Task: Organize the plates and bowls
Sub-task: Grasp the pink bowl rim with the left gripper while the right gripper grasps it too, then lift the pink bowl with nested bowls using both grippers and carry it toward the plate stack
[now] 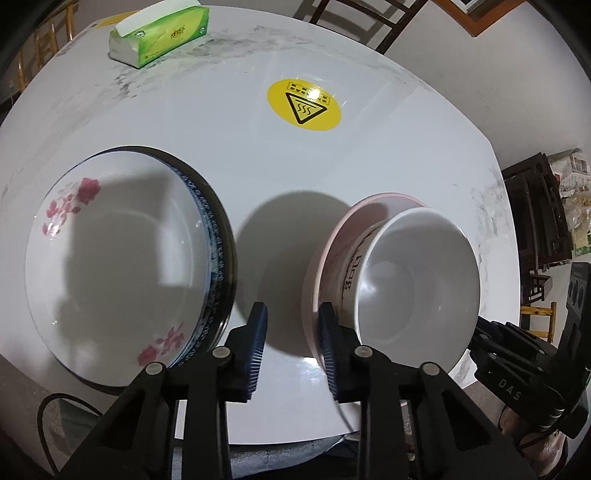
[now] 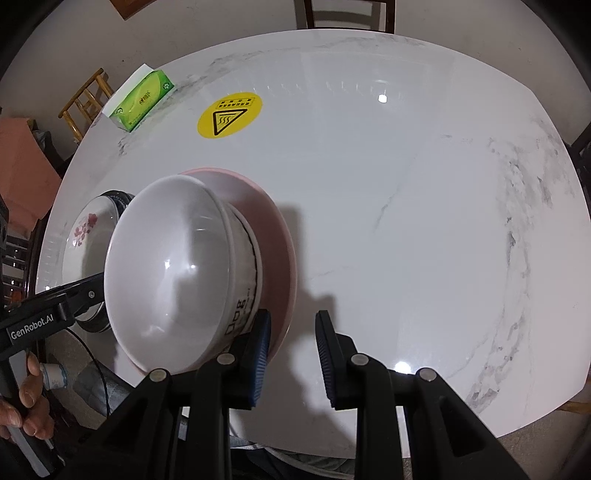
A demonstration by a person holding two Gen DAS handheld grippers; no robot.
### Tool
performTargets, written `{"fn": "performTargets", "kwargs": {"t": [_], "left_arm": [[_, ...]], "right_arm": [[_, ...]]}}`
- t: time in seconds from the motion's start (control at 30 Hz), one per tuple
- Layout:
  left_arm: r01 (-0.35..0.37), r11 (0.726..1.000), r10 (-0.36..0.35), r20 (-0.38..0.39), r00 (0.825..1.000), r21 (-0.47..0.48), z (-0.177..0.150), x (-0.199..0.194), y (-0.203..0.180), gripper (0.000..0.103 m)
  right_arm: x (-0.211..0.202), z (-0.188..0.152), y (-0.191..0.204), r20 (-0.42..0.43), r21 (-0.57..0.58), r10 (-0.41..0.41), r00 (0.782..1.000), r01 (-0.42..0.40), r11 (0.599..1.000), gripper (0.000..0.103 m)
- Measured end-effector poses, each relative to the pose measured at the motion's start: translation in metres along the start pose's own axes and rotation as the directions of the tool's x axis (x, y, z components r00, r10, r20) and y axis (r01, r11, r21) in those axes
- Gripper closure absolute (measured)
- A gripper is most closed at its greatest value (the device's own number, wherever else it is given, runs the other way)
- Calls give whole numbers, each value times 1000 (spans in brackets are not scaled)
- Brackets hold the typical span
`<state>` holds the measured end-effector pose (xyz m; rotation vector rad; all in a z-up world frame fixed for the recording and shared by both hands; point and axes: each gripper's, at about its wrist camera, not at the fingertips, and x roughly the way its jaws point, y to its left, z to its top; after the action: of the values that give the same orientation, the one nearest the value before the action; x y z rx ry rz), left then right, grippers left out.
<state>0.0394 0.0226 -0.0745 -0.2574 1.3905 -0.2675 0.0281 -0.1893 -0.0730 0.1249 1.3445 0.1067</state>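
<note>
A stack of plates sits at the left, topped by a white plate with pink flowers (image 1: 122, 254) over a blue-patterned one and a dark one; it also shows in the right wrist view (image 2: 88, 236). To its right stands a stack of bowls: a white bowl (image 1: 417, 288) (image 2: 173, 269) nested in a lettered bowl, inside a pink bowl (image 1: 325, 258) (image 2: 273, 236). My left gripper (image 1: 291, 347) is open and empty, between the two stacks. My right gripper (image 2: 293, 350) is open and empty, just right of the pink bowl's rim.
The dishes rest on a round white marble table (image 2: 406, 184) with a yellow heat-warning sticker (image 1: 303, 105) (image 2: 229, 114). A green tissue box (image 1: 160, 31) (image 2: 142, 99) lies at the far left edge. Chairs stand around the table.
</note>
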Motion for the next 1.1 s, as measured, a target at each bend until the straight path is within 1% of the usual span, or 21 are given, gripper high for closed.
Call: {"fn": "performTargets", "kwargs": {"t": [0.17, 0.37, 0.43, 0.53, 0.6, 0.73, 0.8, 0.97, 1.1], "left_arm": [[10, 1000, -9, -25, 1000, 18, 1, 14, -9, 81], [7, 999, -7, -4, 1000, 42, 6, 19, -22, 82], [13, 999, -13, -4, 1000, 51, 6, 20, -23, 83], [27, 999, -27, 5, 1000, 38, 7, 20, -20, 83], [24, 999, -25, 20, 999, 45, 6, 19, -20, 83], [3, 998, -7, 50, 999, 65, 4, 18, -23, 83], [9, 998, -12, 47, 999, 56, 5, 18, -24, 83], [10, 998, -11, 21, 1000, 61, 7, 20, -25, 83], [6, 999, -5, -9, 1000, 52, 11, 21, -26, 83]], "right_arm": [[3, 6, -11, 7, 34, -18, 1000, 18, 999, 78], [4, 10, -18, 17, 44, -47, 999, 46, 998, 78], [7, 11, -17, 17, 39, -63, 998, 63, 997, 78], [7, 14, -16, 22, 29, -83, 996, 82, 996, 78], [6, 15, -15, 23, 22, -95, 995, 95, 995, 78], [6, 17, -19, 20, 34, -85, 996, 85, 996, 78], [7, 19, -19, 18, 38, -82, 996, 82, 996, 78], [8, 20, -16, 5, 27, -103, 995, 103, 994, 78], [9, 23, -19, -18, 46, -91, 996, 92, 995, 78]]}}
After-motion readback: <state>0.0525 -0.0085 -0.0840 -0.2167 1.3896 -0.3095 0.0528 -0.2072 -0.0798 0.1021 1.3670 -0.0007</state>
